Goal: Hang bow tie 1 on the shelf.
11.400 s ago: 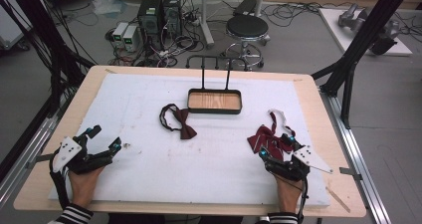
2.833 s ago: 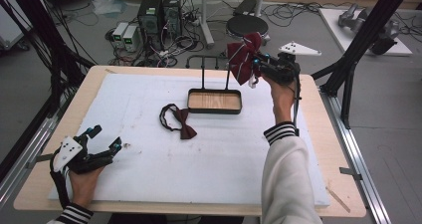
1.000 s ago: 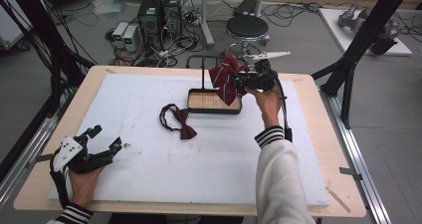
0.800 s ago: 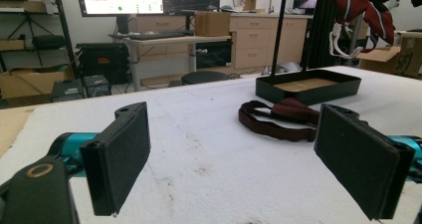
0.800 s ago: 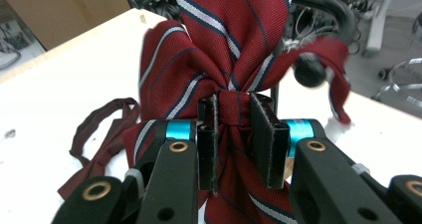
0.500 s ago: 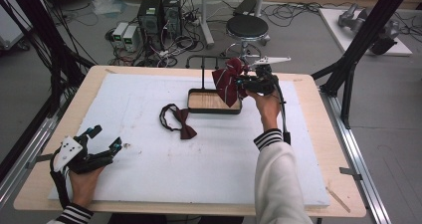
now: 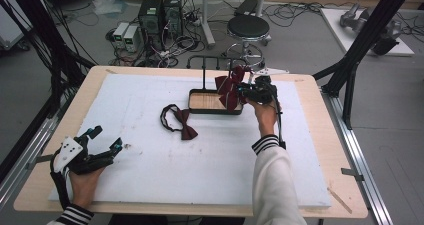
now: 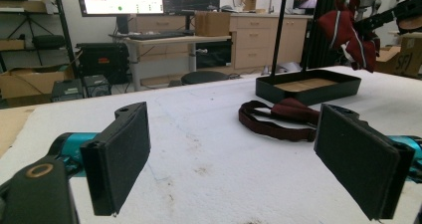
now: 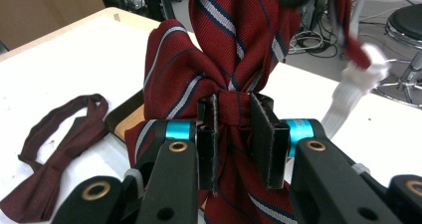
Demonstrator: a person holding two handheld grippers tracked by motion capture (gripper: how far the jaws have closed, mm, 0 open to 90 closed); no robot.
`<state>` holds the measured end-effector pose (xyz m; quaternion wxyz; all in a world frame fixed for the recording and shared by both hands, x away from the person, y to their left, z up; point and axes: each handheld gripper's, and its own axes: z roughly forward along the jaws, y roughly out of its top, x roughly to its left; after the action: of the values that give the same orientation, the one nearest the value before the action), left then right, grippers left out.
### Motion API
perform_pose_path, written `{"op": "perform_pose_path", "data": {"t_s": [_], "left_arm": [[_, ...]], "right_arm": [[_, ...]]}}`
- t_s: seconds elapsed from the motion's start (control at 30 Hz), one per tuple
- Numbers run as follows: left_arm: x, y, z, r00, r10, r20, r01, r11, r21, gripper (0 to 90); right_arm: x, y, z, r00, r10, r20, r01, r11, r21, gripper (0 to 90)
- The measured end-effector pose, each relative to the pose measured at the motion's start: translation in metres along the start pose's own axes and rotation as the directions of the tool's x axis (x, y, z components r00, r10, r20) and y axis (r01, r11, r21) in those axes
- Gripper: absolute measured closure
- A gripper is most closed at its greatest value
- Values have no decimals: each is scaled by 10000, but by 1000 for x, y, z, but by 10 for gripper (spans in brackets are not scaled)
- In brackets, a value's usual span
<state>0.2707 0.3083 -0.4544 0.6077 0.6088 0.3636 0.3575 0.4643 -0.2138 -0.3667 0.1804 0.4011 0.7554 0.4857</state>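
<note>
Striped silk fills the space between my right jaws: the dark red bow tie with thin white and navy stripes (image 9: 234, 59) is pinched at its central knot, my right gripper (image 9: 238, 139) clamped narrow on that band so both wings flare free, one above the pads and one below. I hold it by the knot because that is the firmest, narrowest part; a grip on a wing would let the cloth fold and slip. Its white elastic strap with a plastic clasp (image 9: 356, 84) dangles off to the right of my jaws, clear of the pads.

From the high view, my right gripper (image 7: 243, 91) hangs the tie above the near right corner of the black metal tray with a wooden floor (image 7: 200, 107), whose two thin black uprights carry a rail (image 7: 216, 60) at the back. I judge the tie is meant for that stand, on the rail or in the tray, which is why it is carried upright, over the tray.

Beyond and left of my right jaws lies the plain maroon bow tie with its looped neck band (image 7: 180, 122), flat on the white foam board (image 7: 150, 175), apart from the tray.

My left gripper (image 8: 249, 164) rests low on the board with its pads spread wide and nothing between them; the plain tie sits ahead of them, probably next in line.
</note>
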Motion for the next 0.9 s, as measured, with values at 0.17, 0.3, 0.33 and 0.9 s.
{"op": "perform_pose_path", "data": {"t_s": [0.17, 0.3, 0.33, 0.9], "left_arm": [[0, 0, 0, 10000, 4, 1, -4, 10000, -2, 149], [0, 0, 0, 10000, -10, 10, 10, 10000, -7, 149], [0, 0, 0, 10000, -3, 10, 3, 10000, 3, 149], [0, 0, 0, 10000, 4, 62, -4, 10000, -33, 149]], "right_arm": [[0, -4, 4, 10000, 94, -2, -94, 9999, 109, 743], [-1, -9, 7, 9998, 201, 33, -201, 9998, 90, 741], [-1, -10, 7, 9998, 201, 43, -201, 9998, -43, 739], [2, -13, 2, 9978, 659, 100, -653, 9968, -452, 124]]}}
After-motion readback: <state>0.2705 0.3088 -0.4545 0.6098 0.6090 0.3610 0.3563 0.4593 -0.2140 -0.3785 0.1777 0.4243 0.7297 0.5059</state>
